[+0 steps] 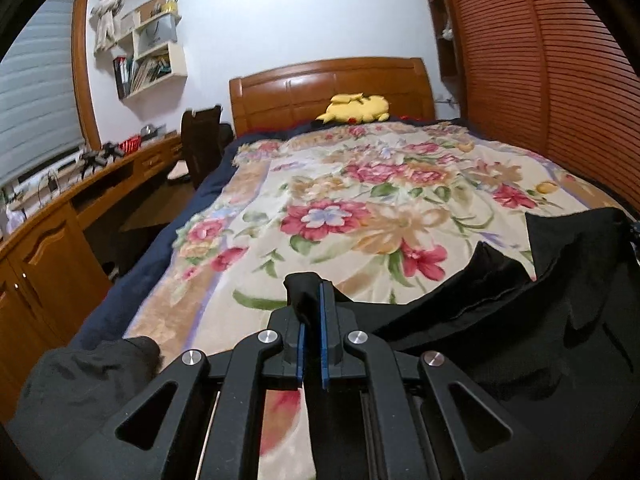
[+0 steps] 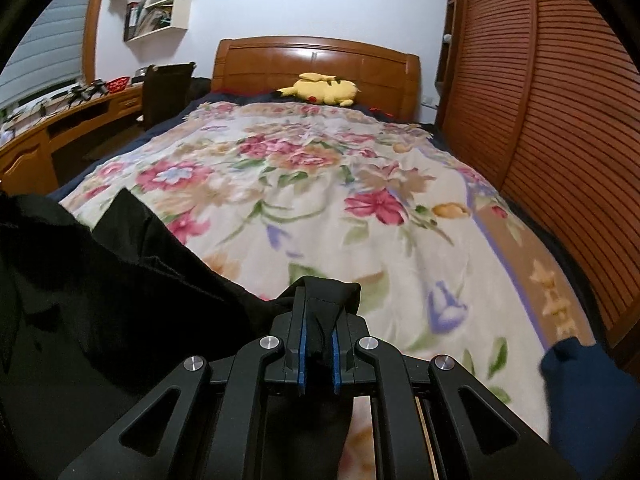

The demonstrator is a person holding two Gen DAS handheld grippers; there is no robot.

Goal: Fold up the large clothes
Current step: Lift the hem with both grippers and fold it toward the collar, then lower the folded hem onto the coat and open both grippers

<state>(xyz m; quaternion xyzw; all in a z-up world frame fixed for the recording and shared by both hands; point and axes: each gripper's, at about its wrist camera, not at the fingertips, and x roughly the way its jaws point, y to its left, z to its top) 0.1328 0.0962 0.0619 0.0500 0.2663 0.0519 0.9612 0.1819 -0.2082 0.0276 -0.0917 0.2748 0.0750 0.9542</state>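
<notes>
A large black garment (image 1: 520, 320) hangs between both grippers over the near end of the bed. My left gripper (image 1: 311, 296) is shut on a bunched black edge of it, and the cloth spreads off to the right of the fingers. In the right wrist view the same black garment (image 2: 100, 280) fills the lower left, and my right gripper (image 2: 320, 304) is shut on another fold of its edge. Below both grippers lies a floral blanket (image 1: 360, 208) covering the bed (image 2: 320, 200).
A yellow plush toy (image 1: 356, 108) lies by the wooden headboard (image 2: 316, 60). Slatted wardrobe doors (image 2: 560, 140) run along the right side. A wooden desk (image 1: 80, 200) and a dark chair (image 1: 200, 140) stand left. Dark grey cloth (image 1: 80, 380) and blue cloth (image 2: 588, 400) lie at the near corners.
</notes>
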